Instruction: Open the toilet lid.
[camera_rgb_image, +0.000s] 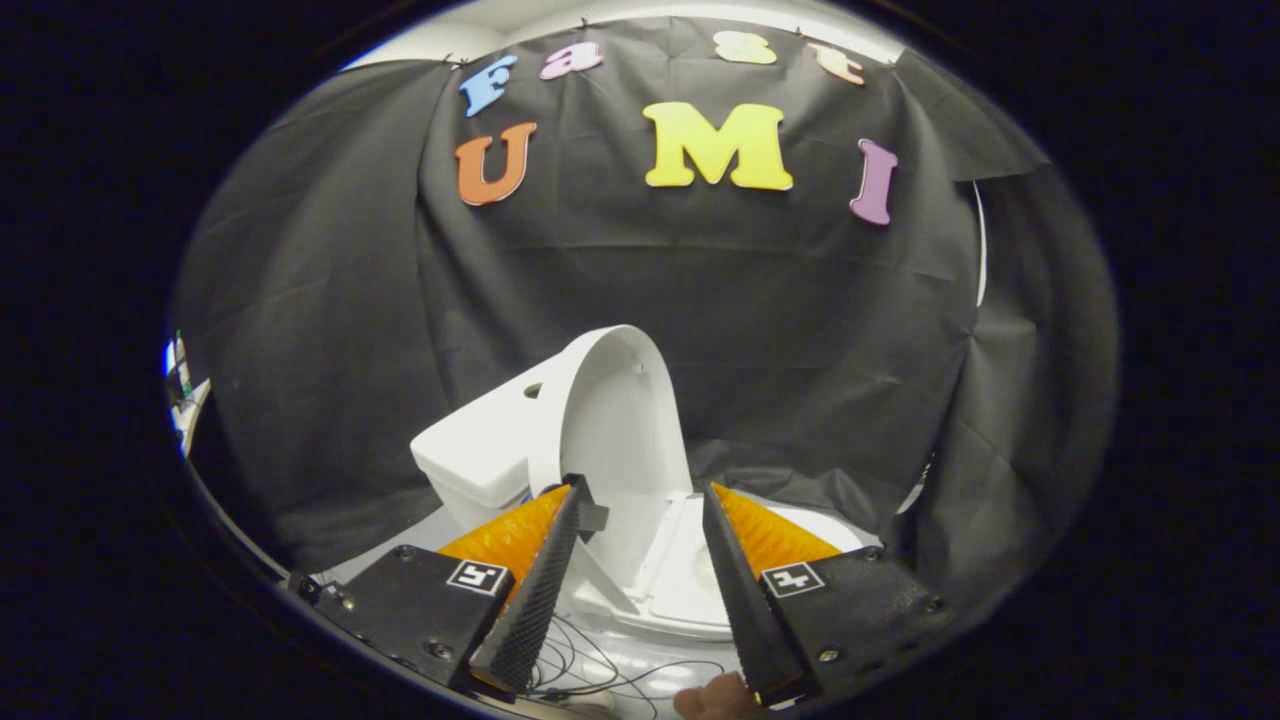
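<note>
Gripper view: I hold my gripper (640, 487) level, pointing at the toilet (480, 455). My jaws stand apart, clamped on nothing. The toilet lid (615, 410) stands raised upright just beyond them, the seat (690, 580) lying between.

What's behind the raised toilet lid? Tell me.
Behind the lid sits the white tank, then black cloth. The lid hides part of the tank. The gripper is open.

Creased black cloth wall (780, 300) hangs all around, pinned along its top edge, folds gathering low at the right. Above it runs a pale white strip of ceiling or wall (560, 20). Thin dark cables (600, 665) lie on the whitish floor (640, 672) below
</note>
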